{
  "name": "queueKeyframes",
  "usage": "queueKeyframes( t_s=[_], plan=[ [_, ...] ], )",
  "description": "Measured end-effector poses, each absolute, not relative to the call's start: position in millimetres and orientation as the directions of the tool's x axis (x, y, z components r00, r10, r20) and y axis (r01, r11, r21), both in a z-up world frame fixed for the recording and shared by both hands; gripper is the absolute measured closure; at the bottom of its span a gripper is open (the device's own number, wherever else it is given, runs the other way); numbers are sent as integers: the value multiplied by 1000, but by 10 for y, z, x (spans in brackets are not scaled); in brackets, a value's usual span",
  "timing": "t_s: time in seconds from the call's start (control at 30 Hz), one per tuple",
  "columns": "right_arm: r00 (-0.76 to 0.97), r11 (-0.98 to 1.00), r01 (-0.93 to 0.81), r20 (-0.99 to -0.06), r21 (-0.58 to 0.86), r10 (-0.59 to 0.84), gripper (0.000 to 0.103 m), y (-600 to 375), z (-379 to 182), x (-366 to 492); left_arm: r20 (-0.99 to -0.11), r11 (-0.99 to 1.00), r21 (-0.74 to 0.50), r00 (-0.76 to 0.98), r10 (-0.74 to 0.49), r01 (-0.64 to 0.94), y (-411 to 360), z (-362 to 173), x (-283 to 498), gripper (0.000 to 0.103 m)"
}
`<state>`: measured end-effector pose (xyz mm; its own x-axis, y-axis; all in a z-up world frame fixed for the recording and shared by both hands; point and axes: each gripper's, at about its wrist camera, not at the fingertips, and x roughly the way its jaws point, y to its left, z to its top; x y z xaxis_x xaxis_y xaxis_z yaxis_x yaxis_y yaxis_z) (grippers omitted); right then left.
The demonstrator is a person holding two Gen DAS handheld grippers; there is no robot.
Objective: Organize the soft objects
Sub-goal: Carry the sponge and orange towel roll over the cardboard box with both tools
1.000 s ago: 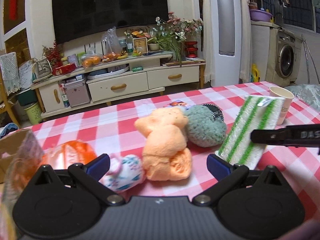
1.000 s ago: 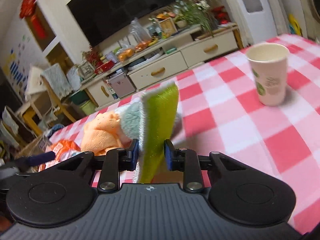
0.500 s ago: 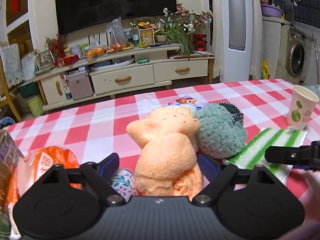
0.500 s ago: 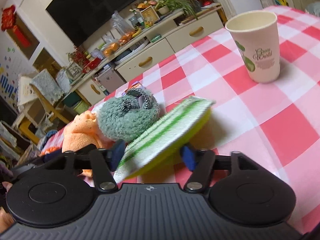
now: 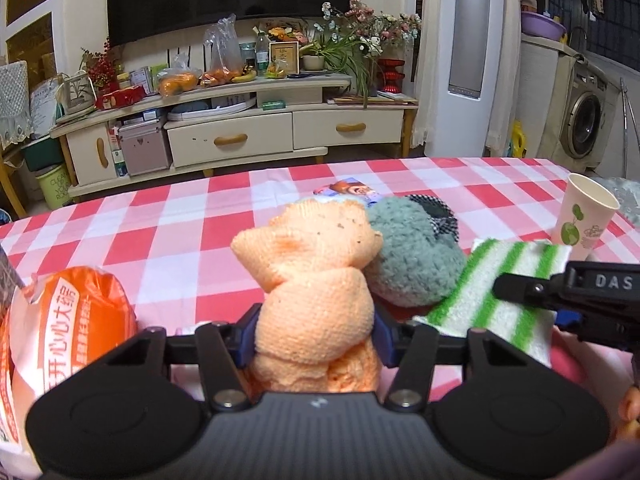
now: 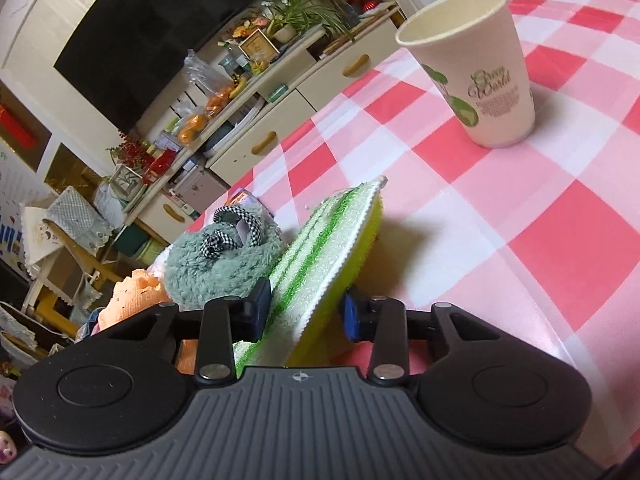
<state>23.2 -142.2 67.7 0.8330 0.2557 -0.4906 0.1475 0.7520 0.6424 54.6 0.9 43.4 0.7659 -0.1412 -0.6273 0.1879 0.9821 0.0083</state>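
The towel lies left of the plush ball, touching it. The sponge lies right of the ball. The paper cup stands beyond the sponge.

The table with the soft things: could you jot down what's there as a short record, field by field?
surface: red-and-white checked tablecloth
left gripper: closed around the orange towel
right gripper: straddling the green-striped sponge, not pinching it
beside the towel: grey-green plush item, touching the towel
paper cup: upright, apart from the soft things
far left: orange snack bag
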Motion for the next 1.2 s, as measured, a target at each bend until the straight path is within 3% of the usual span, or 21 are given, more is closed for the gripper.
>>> queueKeyframes(
  t_s=[0.27,0.67,1.2],
  plan=[
    [835,794,106,-488,599,256,67,-1410,750,182,-638,982,-51,750,-173,183,61,482,401,50],
    [856,917,56,-491,396,160,69,-1212,853,-212,-653,972,-101,722,-227,214,129,495,119,50],
    [861,970,34,-500,242,94,70,-1178,927,-511,-629,967,-130,735,-252,220,372,623,-121,49]
  ],
)
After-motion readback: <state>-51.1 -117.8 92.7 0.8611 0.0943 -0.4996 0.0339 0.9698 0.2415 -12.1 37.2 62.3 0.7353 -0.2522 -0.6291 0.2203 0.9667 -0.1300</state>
